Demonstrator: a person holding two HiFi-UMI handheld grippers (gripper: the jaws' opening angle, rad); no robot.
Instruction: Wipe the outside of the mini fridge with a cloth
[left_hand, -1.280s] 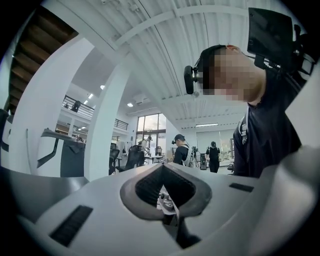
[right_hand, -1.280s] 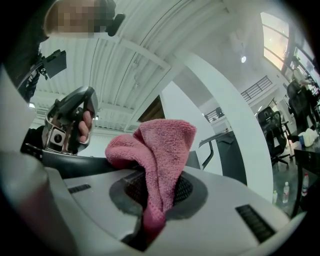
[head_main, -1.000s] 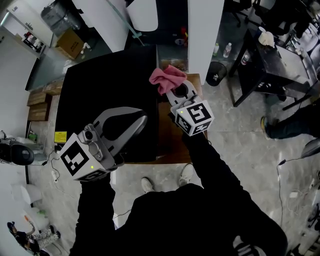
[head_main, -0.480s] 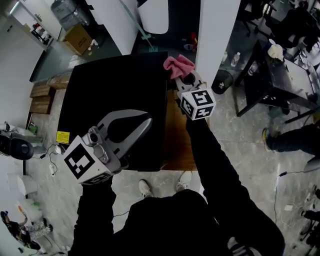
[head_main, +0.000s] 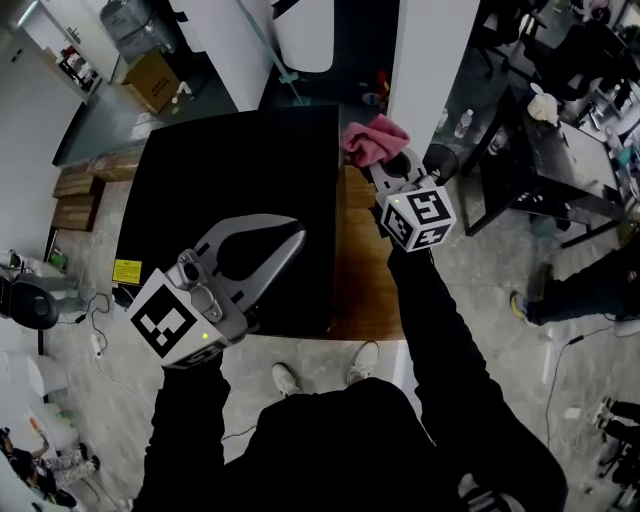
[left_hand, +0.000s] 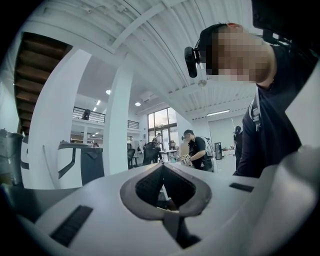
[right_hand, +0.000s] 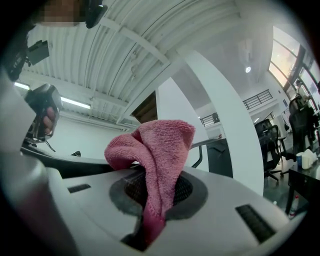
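Observation:
The black mini fridge fills the middle of the head view, seen from above. My right gripper is shut on a pink cloth, which hangs just off the fridge's far right corner, at its right side. In the right gripper view the pink cloth bunches up out of the shut right gripper. My left gripper hovers over the near right part of the fridge top. In the left gripper view the left gripper is shut with nothing in it.
The fridge stands on a wooden platform that shows along its right side. A white pillar rises close behind the cloth. A black table stands at the right, and a cardboard box sits at the far left.
My right gripper has carried the pink cloth from over the fridge's far right corner out past its right edge. The left gripper has hardly moved.

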